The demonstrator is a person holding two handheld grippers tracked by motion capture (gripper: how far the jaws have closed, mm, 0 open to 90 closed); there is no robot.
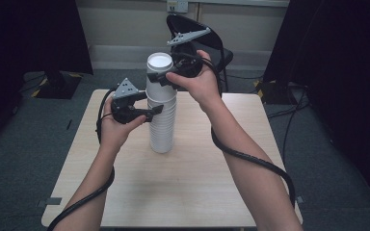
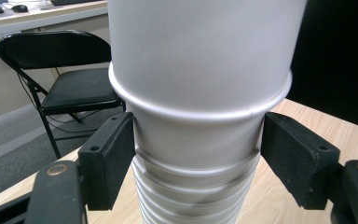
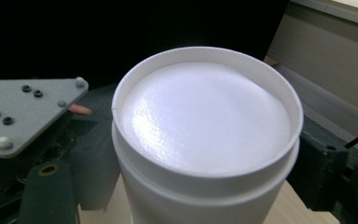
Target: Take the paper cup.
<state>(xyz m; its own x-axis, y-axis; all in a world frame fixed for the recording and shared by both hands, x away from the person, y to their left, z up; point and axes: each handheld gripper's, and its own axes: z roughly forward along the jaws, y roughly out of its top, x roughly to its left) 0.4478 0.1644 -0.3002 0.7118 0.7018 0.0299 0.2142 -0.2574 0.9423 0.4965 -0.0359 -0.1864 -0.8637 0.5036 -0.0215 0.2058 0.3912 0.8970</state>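
Observation:
A tall stack of white paper cups (image 1: 162,127) stands upside down near the middle of the table (image 1: 197,187). My left gripper (image 1: 156,109) comes in from the left, shut on the stack's upper part; in the left gripper view its pads (image 2: 109,161) press a cup (image 2: 198,149) just under the top cup's rolled rim (image 2: 200,112). My right gripper (image 1: 162,78) reaches from the right and is shut on the topmost cup (image 1: 160,67). In the right gripper view that cup's flat base (image 3: 205,116) faces up between the jaws of my right gripper (image 3: 205,175).
A black folding chair (image 1: 220,50) stands behind the table's far edge, also in the left gripper view as the chair (image 2: 70,70). Cables trail from both grippers along the forearms. The left gripper's grey plate (image 3: 23,112) sits close beside the top cup.

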